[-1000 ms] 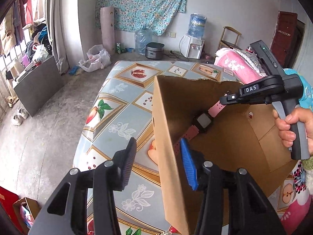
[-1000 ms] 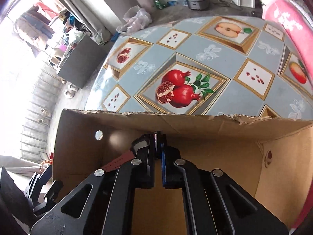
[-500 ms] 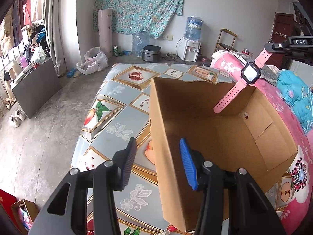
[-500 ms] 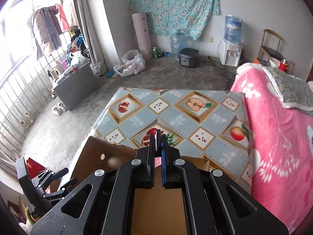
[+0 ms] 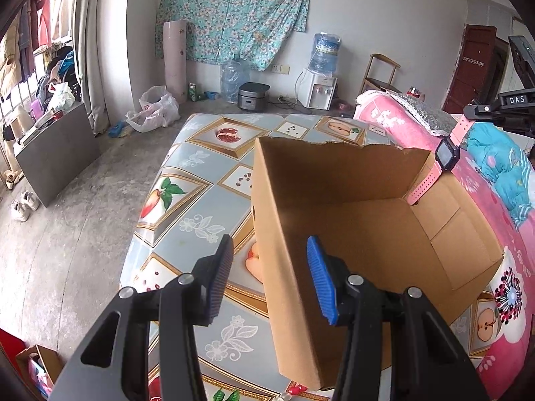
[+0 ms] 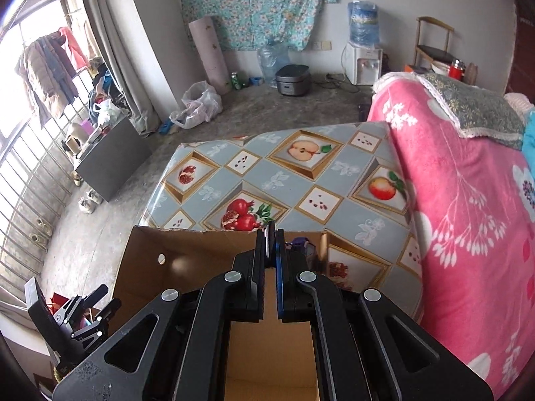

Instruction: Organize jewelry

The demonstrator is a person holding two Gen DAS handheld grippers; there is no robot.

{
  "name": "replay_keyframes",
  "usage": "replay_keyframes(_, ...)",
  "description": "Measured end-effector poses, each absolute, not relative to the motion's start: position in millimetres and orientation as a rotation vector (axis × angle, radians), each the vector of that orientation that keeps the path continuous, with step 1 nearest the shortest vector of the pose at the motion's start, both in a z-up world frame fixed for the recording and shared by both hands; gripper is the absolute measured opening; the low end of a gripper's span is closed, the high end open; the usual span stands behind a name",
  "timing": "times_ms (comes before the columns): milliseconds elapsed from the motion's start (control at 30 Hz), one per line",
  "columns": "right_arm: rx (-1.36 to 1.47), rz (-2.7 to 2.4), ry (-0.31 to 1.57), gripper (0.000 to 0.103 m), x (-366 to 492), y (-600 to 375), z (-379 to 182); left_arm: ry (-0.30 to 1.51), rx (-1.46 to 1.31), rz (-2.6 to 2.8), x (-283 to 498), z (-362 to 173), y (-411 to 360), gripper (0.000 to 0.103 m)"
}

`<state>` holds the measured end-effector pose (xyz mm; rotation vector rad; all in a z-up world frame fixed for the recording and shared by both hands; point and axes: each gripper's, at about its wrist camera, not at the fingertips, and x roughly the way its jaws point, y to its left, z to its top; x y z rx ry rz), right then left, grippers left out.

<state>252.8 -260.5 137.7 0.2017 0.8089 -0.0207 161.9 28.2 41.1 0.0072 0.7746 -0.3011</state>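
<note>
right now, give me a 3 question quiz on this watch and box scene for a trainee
1. True or false: the left gripper is clamped on the cardboard box wall.
2. Which gripper holds the pink watch? A left, B right, C neither.
3. Fill in: the watch hangs by its ____.

Key:
1. False. Its jaws stand open, one on each side of the near wall.
2. B, the right gripper, shut on the strap end.
3. Strap, above the box's far right corner.
</note>
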Motion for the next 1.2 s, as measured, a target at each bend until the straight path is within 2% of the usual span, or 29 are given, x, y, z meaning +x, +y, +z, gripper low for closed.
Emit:
replay_keyframes(167, 0.254, 0.205, 0.890, 0.010, 280, -202, 115, 0.784, -0.011, -0.285, 158, 40, 37, 0.045)
replay_keyframes(200, 0.251, 0.248, 0.910, 0.027, 284, -189, 112, 0.787, -0.016, -0.287, 157, 40, 38, 0.045)
replay_keyframes(233, 0.252, 0.289, 0.919, 0.050, 287, -177, 109, 0.788, -0.015, -0.287, 157, 40, 38, 0.045)
replay_keyframes(267, 0.245, 0.318, 0.915, 0.057, 289, -167, 107, 0.788, -0.005, -0.282, 156, 40, 36, 0.045)
replay_keyframes(433, 0.189, 0.321, 0.866, 0.057, 283, -169, 119, 0.773, 0.019, -0.284, 151, 46, 33, 0.045)
replay_keyframes(567, 0.195, 0.274, 0.898, 0.057, 280, -194, 114, 0.751, 0.030, -0.288, 148, 51, 30, 0.045)
replay_keyframes(667, 0.068, 0.322, 1.042, 0.057, 290, -182, 90, 0.736, 0.047, -0.286, 146, 53, 27, 0.045)
replay_keyframes(800, -0.243, 0.437, 1.211, 0.056, 310, -137, 38, 0.741, 0.073, -0.268, 145, 52, 24, 0.045)
replay_keyframes(1033, -0.650, 0.583, 1.272, 0.056, 332, -87, -27, 0.744, 0.080, -0.230, 141, 51, 25, 0.045)
replay_keyframes(1133, -0.683, 0.580, 1.296, 0.050, 333, -85, -43, 0.747, 0.083, -0.225, 141, 51, 26, 0.045)
replay_keyframes(1200, -0.653, 0.560, 1.303, 0.050, 336, -92, -44, 0.749, 0.084, -0.226, 140, 50, 28, 0.045)
